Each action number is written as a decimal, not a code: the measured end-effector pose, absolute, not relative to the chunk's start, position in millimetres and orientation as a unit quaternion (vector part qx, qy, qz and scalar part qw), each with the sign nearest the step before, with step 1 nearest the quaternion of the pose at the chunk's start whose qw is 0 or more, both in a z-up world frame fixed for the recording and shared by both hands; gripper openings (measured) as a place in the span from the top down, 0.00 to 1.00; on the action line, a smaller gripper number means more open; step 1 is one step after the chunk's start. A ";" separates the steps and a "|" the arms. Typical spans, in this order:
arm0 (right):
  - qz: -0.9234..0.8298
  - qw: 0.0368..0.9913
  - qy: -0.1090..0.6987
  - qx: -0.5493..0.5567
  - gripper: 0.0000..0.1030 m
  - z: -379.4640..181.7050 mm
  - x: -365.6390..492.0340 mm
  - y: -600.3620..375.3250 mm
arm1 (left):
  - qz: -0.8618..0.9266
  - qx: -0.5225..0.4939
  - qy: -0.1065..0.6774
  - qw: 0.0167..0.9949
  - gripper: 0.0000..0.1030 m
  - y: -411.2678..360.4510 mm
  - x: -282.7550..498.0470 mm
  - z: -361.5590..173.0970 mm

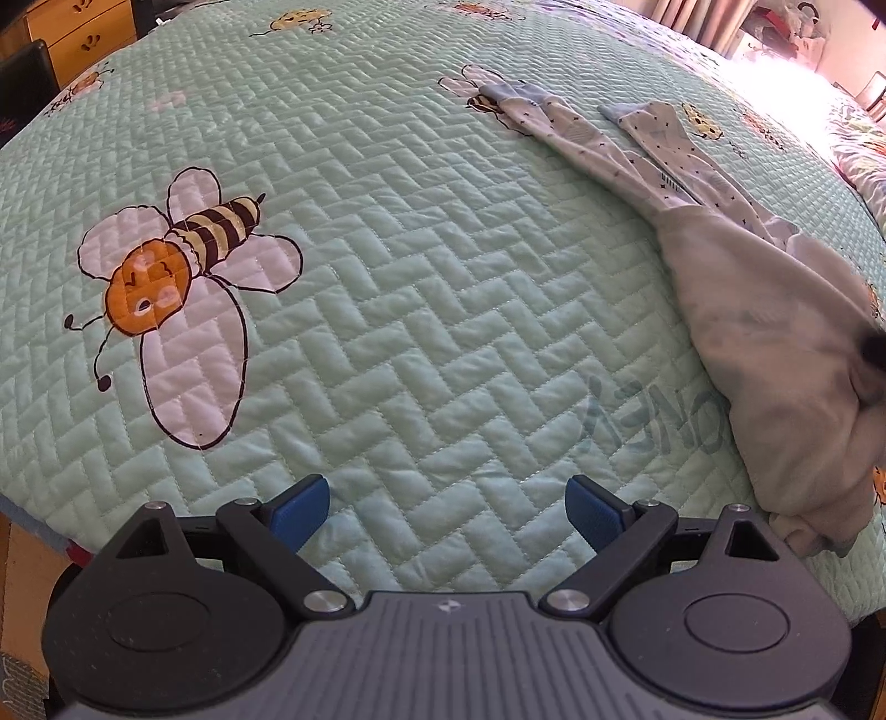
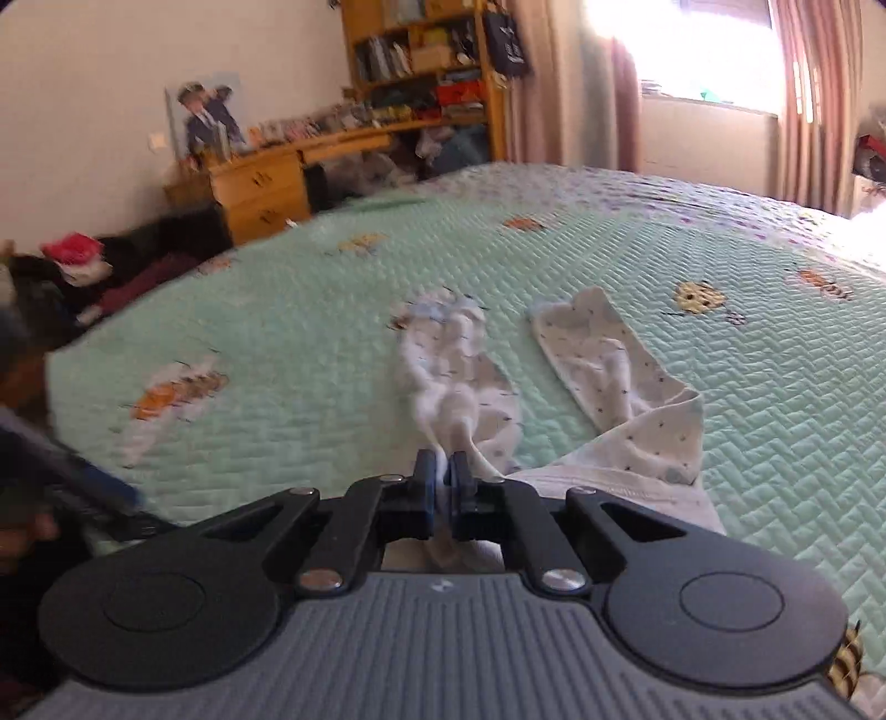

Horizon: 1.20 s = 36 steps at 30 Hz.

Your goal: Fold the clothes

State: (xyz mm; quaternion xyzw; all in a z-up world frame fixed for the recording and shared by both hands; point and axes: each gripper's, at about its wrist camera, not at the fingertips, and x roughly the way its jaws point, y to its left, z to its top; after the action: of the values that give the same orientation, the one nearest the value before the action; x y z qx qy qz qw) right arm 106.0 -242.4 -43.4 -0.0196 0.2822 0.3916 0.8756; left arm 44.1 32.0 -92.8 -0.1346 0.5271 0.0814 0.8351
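A small pair of white trousers [image 1: 769, 332] with a tiny dark print lies on the mint quilted bedspread [image 1: 387, 277], its two legs [image 1: 637, 144] stretched toward the far side. My right gripper [image 2: 442, 476] is shut on the trousers [image 2: 620, 387] near the waist, with white cloth pinched between its blue pads and the two legs spread out ahead. In the left wrist view a dark blur at the right edge over the bunched waist may be that right gripper. My left gripper [image 1: 447, 501] hangs open over bare quilt, left of the trousers, holding nothing.
The bedspread carries printed bees, one large bee [image 1: 183, 288] left of my left gripper. A wooden desk with drawers [image 2: 260, 188] and a bookshelf [image 2: 421, 66] stand beyond the bed. Dark clothes [image 2: 83, 271] are piled at the left. Curtains and a bright window [image 2: 709, 50] are at the back right.
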 end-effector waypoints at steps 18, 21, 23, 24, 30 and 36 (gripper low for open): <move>0.335 0.897 0.287 0.020 0.13 -35.0 81.9 -265.1 | 0.053 -0.111 0.526 0.842 0.06 5.5 40.5 -89.1; 0.336 0.887 0.315 -0.040 0.10 -37.2 130.5 -231.0 | 0.057 -0.105 0.521 0.845 0.06 6.4 43.1 -81.6; 0.328 0.877 0.343 -0.073 0.22 -52.0 156.6 -210.4 | 0.060 -0.101 0.518 0.848 0.06 7.0 44.8 -76.6; 0.330 0.871 0.352 -0.094 0.37 -59.9 163.6 -202.1 | 0.061 -0.099 0.516 0.849 0.06 7.3 45.6 -74.0; 0.394 0.873 0.269 -0.102 0.91 -55.5 94.8 -228.9 | 0.074 -0.095 0.515 0.849 0.06 14.3 53.7 -69.5; 0.413 0.858 0.292 -0.093 0.91 -68.0 13.6 -284.0 | 0.057 -0.087 0.522 0.847 0.06 -4.9 79.1 -72.7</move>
State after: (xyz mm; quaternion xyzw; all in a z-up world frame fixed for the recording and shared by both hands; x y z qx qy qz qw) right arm 13.6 -284.0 -68.0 -0.0929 0.2921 0.4128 0.8577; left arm 79.1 -4.9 -72.7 -0.0867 0.5218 0.0568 0.8468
